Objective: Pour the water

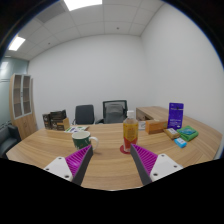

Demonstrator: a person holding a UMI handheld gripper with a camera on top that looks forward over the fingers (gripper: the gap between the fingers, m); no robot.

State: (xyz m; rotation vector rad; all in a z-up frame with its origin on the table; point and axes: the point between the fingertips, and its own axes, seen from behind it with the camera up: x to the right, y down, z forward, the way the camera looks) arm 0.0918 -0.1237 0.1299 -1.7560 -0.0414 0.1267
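A tall clear glass of amber liquid stands on a round red coaster on the wooden table, just beyond my right finger. A white mug sits to its left, just beyond my left finger. My gripper is open, its purple pads spread wide with only bare tabletop between them. Neither the glass nor the mug touches the fingers.
Behind the mug lies a white dish or bowl. A dark box sits far left. At the right are an orange box, a purple stand-up card, green books and a small blue item. Two office chairs stand behind the table.
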